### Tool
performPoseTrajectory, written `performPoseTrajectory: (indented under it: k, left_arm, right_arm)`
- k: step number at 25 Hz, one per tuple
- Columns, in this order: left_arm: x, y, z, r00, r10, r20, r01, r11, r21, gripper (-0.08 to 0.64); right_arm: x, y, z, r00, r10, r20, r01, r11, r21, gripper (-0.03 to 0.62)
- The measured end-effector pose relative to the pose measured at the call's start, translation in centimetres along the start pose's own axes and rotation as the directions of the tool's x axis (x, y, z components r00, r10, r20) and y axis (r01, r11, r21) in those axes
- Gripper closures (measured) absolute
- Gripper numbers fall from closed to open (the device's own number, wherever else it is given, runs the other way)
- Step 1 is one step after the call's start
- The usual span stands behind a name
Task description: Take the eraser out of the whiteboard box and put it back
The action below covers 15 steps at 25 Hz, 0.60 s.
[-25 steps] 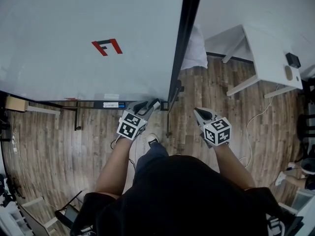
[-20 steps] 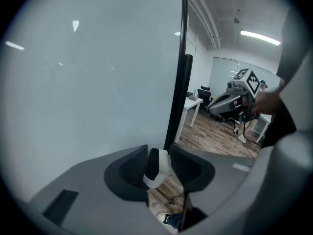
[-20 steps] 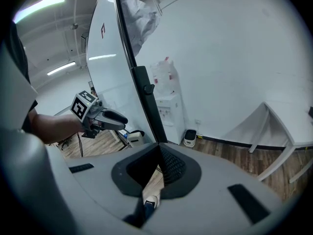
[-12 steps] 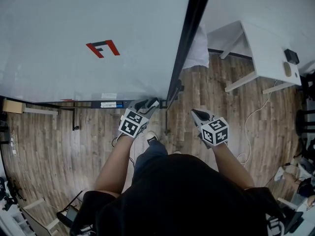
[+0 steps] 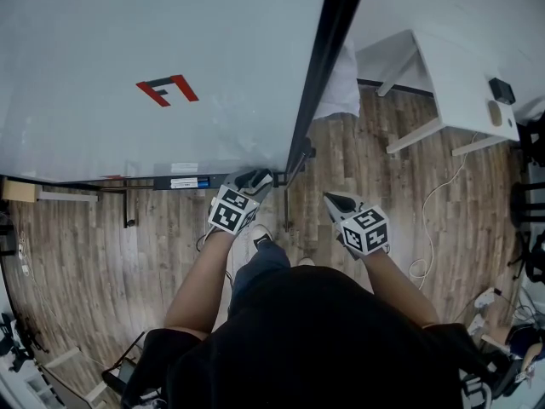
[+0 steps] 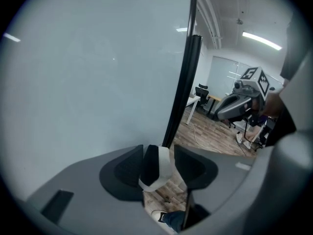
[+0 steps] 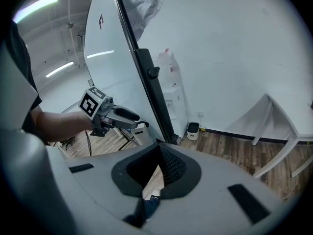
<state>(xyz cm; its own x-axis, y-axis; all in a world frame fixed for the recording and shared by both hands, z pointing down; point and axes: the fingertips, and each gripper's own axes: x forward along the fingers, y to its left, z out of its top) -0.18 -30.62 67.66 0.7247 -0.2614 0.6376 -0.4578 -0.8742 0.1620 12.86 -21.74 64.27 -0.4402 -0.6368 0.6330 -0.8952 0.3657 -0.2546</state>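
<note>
LEFT: whiteboard [image 5: 102,58] walls off all forward reach | LOW-LEFT: its tray ledge [image 5: 162,183] juts out along the bottom edge | CENTRE: black frame post [image 5: 328,49] stands upright, splitting both sides | RIGHT: wooden floor [image 5: 366,143] open past the post, up to the white surface [image 5: 464,83]

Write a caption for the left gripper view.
The left tool, jaws just opened, with the black-and-white eraser between them, before the whiteboard.

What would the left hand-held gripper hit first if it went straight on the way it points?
The eraser. It sits right between the jaws of the left hand-held gripper, which have just been opening. Close behind it is probably the whiteboard, though depth is hard to judge.
</note>
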Motion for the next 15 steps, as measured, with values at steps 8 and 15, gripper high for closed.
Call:
performPoseTrajectory:
  k: [8, 15]
  left_arm:
    - [1.0, 0.2, -0.8, 0.999, -0.014, -0.031, 0.013, 1.000, -0.019, 0.363]
    - [2.0, -0.2, -1.0, 0.998, -0.030, -0.054, 0.029, 0.999, -0.020, 0.364]
  right_arm:
    - [0.2, -0.2, -0.4, 1.000, -0.005, -0.013, 0.005, 1.000, -0.005, 0.598]
    - [0.2, -0.5, -0.8, 1.000, -0.010, -0.022, 0.010, 1.000, -0.001, 0.598]
